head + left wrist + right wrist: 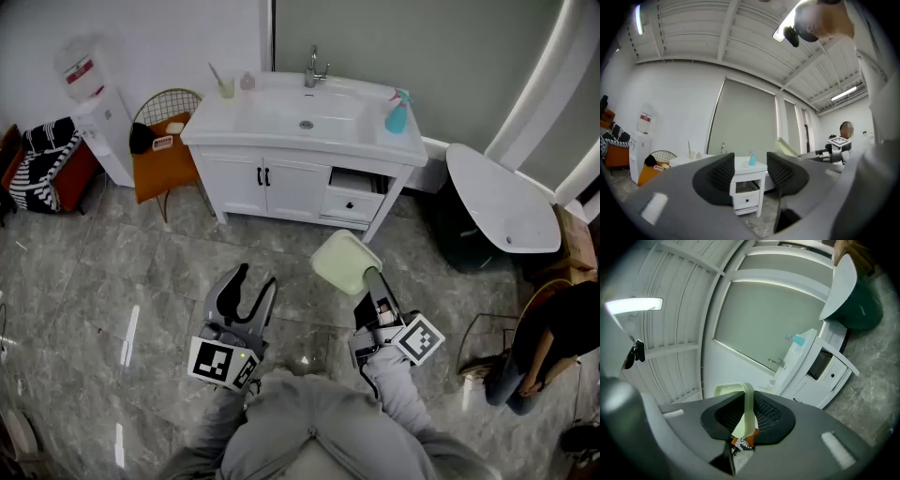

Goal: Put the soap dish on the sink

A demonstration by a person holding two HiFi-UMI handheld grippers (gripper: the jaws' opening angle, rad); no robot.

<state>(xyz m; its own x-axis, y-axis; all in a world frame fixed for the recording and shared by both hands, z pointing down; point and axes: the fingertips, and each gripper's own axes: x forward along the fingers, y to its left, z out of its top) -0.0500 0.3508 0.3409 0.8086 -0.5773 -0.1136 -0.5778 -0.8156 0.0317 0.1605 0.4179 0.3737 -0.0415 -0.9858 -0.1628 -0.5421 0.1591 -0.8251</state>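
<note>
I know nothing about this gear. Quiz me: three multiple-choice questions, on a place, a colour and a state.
1. The soap dish is: A on a shelf; B in the right tongs; C inside a bucket.
2. The spray bottle on the sink is: A red; B blue; C yellow.
3. The left tongs are: A open and empty; B shut on a cup; C shut on a towel.
Answers: B, the dish is clamped between those jaws; B, it looks blue; A, the jaws stand apart with nothing between.
</note>
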